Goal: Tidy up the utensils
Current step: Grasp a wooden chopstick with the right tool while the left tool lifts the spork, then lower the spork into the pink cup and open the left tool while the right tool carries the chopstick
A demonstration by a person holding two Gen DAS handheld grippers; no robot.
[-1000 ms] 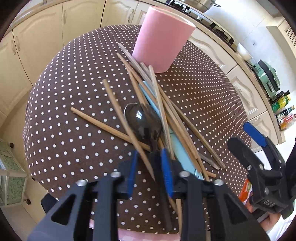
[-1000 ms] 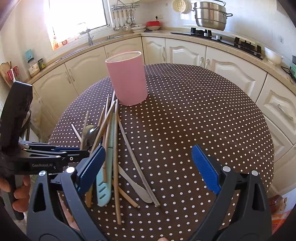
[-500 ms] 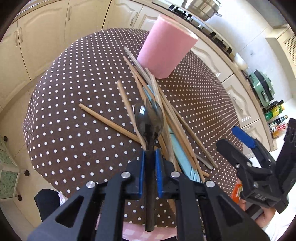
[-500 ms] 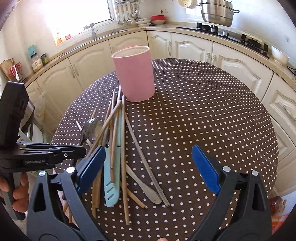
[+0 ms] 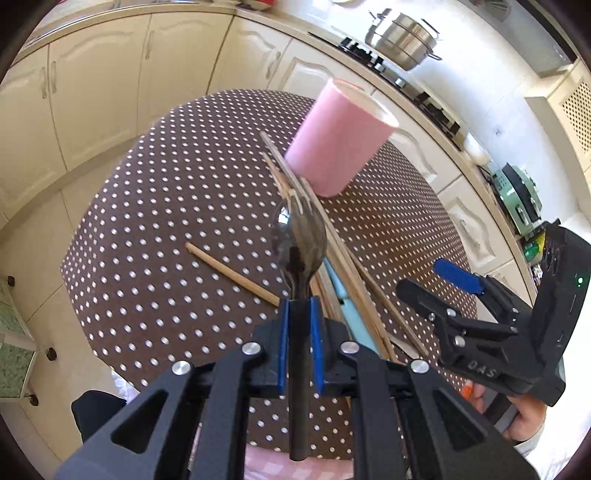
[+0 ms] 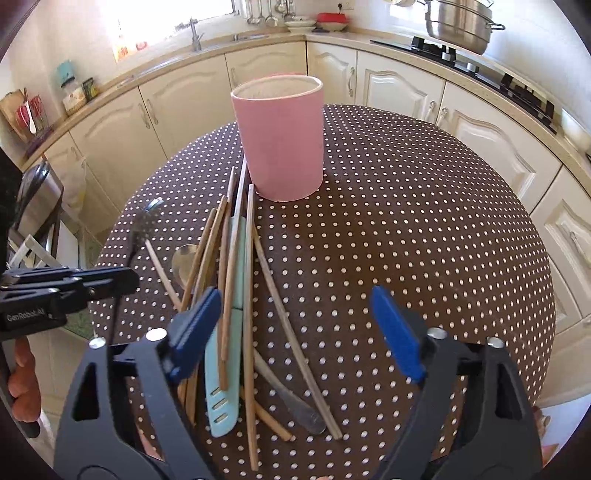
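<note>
My left gripper [image 5: 299, 314] is shut on the handle of a dark metal spoon [image 5: 298, 236] and holds it above the table, bowl forward. A tall pink cup [image 5: 336, 147] [image 6: 280, 144] stands upright beyond it. A pile of wooden chopsticks [image 6: 236, 258] [image 5: 354, 280] lies in front of the cup, with a light blue utensil [image 6: 221, 387] and a second spoon [image 6: 184, 262] among them. My right gripper [image 6: 295, 302] hovers over the near end of the pile. Its jaws are closing, and the pads press on nothing.
The round table [image 6: 406, 221] has a brown cloth with white dots. Cream kitchen cabinets [image 6: 406, 92] curve around behind it, with a steel pot [image 6: 458, 22] on the hob. A hand [image 6: 22, 380] grips the left tool at the table's left edge.
The spoon lay on the pile and is now lifted clear in my left gripper. My right gripper has moved forward over the chopsticks, and its jaws stand narrower.
</note>
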